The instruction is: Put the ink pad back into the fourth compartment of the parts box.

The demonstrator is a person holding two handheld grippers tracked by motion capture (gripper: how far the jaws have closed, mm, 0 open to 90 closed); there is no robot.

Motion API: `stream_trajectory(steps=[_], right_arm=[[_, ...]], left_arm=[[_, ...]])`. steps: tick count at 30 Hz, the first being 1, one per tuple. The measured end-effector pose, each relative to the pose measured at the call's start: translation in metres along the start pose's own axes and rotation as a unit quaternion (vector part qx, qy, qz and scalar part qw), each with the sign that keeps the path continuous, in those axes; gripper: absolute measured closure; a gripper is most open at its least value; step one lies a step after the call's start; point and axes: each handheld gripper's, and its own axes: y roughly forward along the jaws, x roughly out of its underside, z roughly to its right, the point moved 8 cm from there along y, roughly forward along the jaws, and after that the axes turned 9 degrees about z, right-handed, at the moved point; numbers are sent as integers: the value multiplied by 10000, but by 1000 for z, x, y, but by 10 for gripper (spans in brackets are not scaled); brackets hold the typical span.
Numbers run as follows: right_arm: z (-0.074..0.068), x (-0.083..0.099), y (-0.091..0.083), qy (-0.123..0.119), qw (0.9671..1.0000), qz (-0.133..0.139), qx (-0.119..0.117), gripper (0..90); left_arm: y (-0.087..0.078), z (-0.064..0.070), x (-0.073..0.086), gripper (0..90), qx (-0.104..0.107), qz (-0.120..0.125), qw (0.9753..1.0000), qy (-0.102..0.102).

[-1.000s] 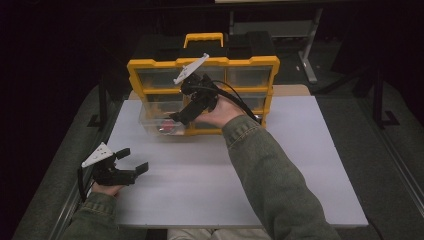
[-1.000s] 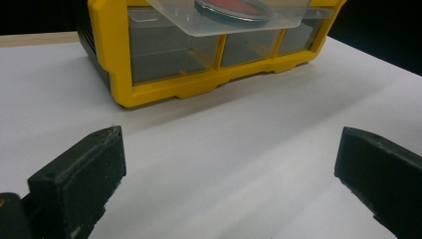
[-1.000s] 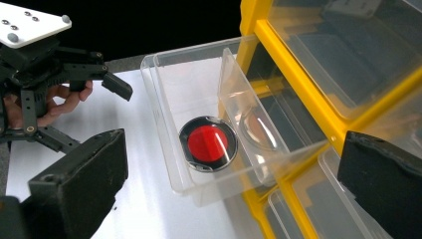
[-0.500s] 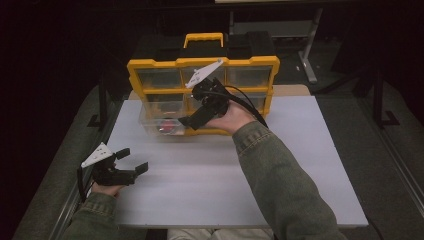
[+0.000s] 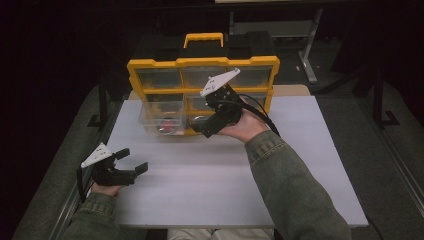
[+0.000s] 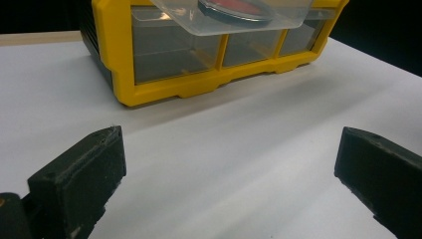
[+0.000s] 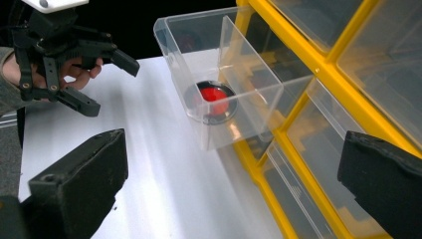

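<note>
A yellow drawer cabinet (image 5: 200, 65) stands at the back of the white table top (image 5: 210, 185). One clear drawer (image 5: 161, 116) at its left is pulled out, and a round red disc (image 5: 170, 125) with a dark rim lies in it. My right gripper (image 5: 202, 130) hovers just right of that drawer, open, with nothing between its jaws. The right gripper view shows the drawer (image 7: 219, 79) and the disc (image 7: 214, 97) ahead of its spread jaws. My left gripper (image 5: 133, 160) rests open near the table's front left. Its own view looks at the cabinet (image 6: 149, 89) and the drawer's underside (image 6: 234, 20).
The cabinet has several other clear drawers, all pushed in, and a yellow carry handle (image 5: 203, 37) on top. Dark floor and a metal stand (image 5: 310, 55) lie beyond the table. The person's right sleeve (image 5: 295, 195) crosses the table's front right.
My right gripper has drawn back to the right, away from the pulled-out drawer. The drawer stays out. The left gripper has not moved.
</note>
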Motion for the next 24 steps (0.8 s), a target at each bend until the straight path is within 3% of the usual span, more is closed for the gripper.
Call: stream_trajectory(steps=[24], right_arm=[[5, 45, -28, 287, 9994, 96, 171, 0]], left_arm=[[0, 0, 0, 0, -21, -8, 10000, -2]])
